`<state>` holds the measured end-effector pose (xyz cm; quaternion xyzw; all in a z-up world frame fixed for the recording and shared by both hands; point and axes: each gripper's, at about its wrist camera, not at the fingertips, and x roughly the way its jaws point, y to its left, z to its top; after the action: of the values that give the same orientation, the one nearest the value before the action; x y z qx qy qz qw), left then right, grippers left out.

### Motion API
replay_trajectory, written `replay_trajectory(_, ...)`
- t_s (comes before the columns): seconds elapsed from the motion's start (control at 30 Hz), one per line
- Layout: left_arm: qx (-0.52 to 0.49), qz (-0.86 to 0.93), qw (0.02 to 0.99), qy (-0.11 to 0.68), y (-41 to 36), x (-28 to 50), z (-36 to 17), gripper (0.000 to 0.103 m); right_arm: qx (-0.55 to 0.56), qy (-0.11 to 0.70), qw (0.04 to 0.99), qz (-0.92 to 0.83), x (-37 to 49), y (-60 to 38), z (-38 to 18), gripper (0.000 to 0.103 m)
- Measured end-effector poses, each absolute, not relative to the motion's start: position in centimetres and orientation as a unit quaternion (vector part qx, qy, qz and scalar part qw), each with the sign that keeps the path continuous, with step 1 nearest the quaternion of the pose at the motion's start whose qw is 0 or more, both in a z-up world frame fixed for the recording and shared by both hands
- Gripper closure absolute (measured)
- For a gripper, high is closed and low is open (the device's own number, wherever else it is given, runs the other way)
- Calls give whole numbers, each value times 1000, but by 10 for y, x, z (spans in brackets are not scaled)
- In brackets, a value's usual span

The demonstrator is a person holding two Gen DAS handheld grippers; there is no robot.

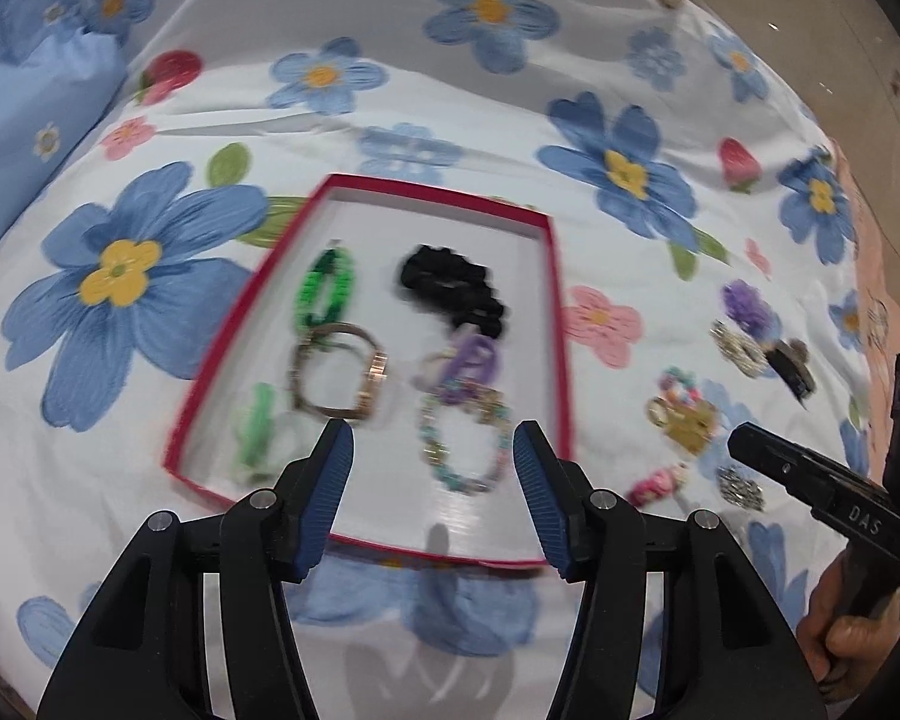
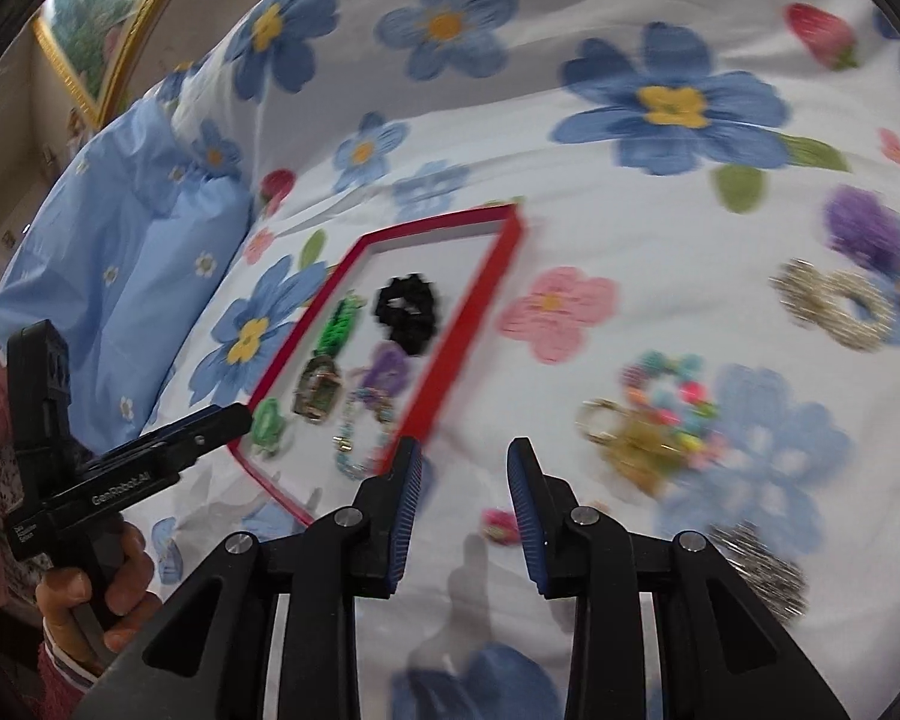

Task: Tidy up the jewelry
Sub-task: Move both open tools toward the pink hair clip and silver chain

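Note:
A red-rimmed white tray (image 1: 561, 324) (image 2: 480, 300) lies on the flowered bedsheet. In it are a black scrunchie (image 1: 450, 288) (image 2: 405, 306), a green bracelet (image 1: 324, 285), a gold watch (image 1: 342, 378), a purple band (image 1: 468, 360) and a pastel bead bracelet (image 1: 465, 450). My left gripper (image 1: 432, 450) is open and empty above the tray's near end. My right gripper (image 2: 463, 468) is open and empty over the sheet just right of the tray, near a small pink item (image 2: 498, 525). A colourful bead bracelet (image 2: 669, 396) and gold pieces (image 2: 636, 444) lie loose to its right.
More loose jewelry lies right of the tray: a purple scrunchie (image 2: 864, 228), a silver ring-shaped piece (image 2: 834, 303), a silver cluster (image 2: 762, 564) and a black clip (image 1: 792, 369). A blue pillow (image 2: 120, 258) sits at the left. The bed's edge (image 1: 870, 276) runs at far right.

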<state>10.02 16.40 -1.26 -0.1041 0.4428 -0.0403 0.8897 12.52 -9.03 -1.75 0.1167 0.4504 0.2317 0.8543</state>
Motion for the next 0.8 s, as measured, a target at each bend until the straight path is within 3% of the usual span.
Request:
replay_trajectory(0.47,-45,-131,874,466,79,91,-18,46,129,448,873,144,89,-187,-23,69)
replay_trajectory(0.8,26,-188,851,490,38,98,-36,44,103,469,866,140,78,-210,-39,61)
